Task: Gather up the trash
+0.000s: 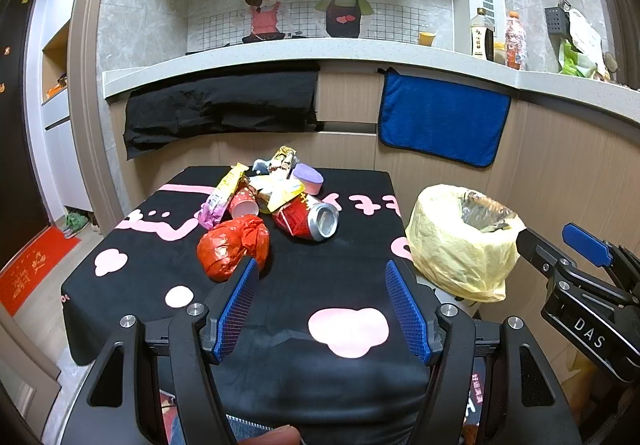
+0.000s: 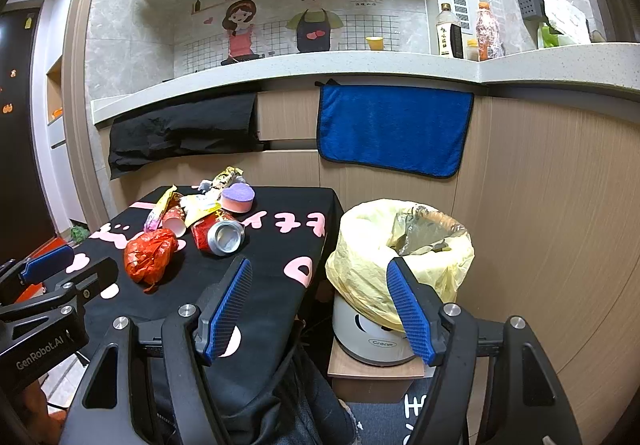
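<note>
Trash (image 1: 276, 201) heaped on black tablecloth (image 1: 132, 277); kitchen counter (image 1: 360, 53) behind.

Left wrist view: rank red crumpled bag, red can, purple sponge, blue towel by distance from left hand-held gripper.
1. Red crumpled plastic bag, by the left finger.
2. Crushed red drink can, mid-table.
3. Purple heart-shaped sponge, far table edge.
4. Blue towel, hanging on the cabinet.

Left hand-held gripper is open.

A small table (image 1: 132, 285) under a black cloth with pink shapes carries a heap of trash toward its far edge. A crushed red can (image 1: 306, 219) lies on its side at the heap's near right. Just left of the can sits a crumpled red bag (image 1: 232, 247); behind it lie a paper cup (image 1: 243, 203), snack wrappers (image 1: 276, 181) and a purple sponge (image 1: 307, 177).
</note>
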{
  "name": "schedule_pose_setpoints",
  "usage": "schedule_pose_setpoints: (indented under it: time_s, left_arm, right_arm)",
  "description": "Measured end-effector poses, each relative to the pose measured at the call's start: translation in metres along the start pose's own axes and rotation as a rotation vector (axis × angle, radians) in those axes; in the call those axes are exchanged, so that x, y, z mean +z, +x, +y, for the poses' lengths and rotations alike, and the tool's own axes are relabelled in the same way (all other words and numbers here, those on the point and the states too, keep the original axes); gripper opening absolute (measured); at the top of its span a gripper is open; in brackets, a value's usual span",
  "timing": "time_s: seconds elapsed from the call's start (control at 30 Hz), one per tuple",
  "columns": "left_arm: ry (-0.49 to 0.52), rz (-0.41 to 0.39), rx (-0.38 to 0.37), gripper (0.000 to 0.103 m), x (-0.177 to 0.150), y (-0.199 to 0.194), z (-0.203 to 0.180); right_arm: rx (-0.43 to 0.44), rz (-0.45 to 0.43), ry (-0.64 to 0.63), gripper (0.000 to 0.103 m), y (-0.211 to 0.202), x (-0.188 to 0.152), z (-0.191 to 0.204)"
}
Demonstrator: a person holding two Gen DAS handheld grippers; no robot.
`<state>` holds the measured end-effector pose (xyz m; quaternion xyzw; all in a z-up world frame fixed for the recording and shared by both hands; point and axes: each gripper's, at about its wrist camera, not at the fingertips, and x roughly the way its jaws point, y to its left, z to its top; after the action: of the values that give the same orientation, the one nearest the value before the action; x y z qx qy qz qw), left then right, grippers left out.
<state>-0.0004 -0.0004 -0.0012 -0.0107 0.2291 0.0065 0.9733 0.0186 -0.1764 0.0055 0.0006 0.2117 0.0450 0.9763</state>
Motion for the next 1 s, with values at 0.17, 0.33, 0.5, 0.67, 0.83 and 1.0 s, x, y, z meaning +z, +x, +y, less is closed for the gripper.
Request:
schedule_pose_setpoints:
  time_s: [0.17,0.33,0.5,0.67,0.83,1.0]
  left_arm:
    - [-0.001,0.001,0.0,0.067,-0.0001,0.0009,0.0008]
    - [0.0,0.0,-0.001,0.067,0.0001,0.0009,0.001]
    - [-0.005,-0.004,0.0,0.067,0.002,0.0024,0.0055]
    - [-0.004,-0.005,0.0,0.067,0.0024,0.0023,0.0061]
    - [-0.004,-0.005,-0.001,0.067,0.0029,0.0016,0.0062]
    - [-0.005,-0.007,0.0,0.067,0.0033,0.0013,0.0062]
  right_arm:
    - [-0.001,0.0,0.001,0.068,0.0001,-0.0005,0.0006]
    - [0.0,0.002,0.004,0.068,0.0013,-0.0011,-0.0007]
    - [0.0,0.001,0.003,0.068,0.0016,-0.001,-0.0004]
    - [0.0,0.003,0.004,0.068,0.0012,-0.0004,-0.0003]
    - [-0.002,0.003,0.005,0.068,0.0012,-0.0004,-0.0003]
    - [-0.002,0.001,0.005,0.068,0.0013,-0.0002,-0.0012]
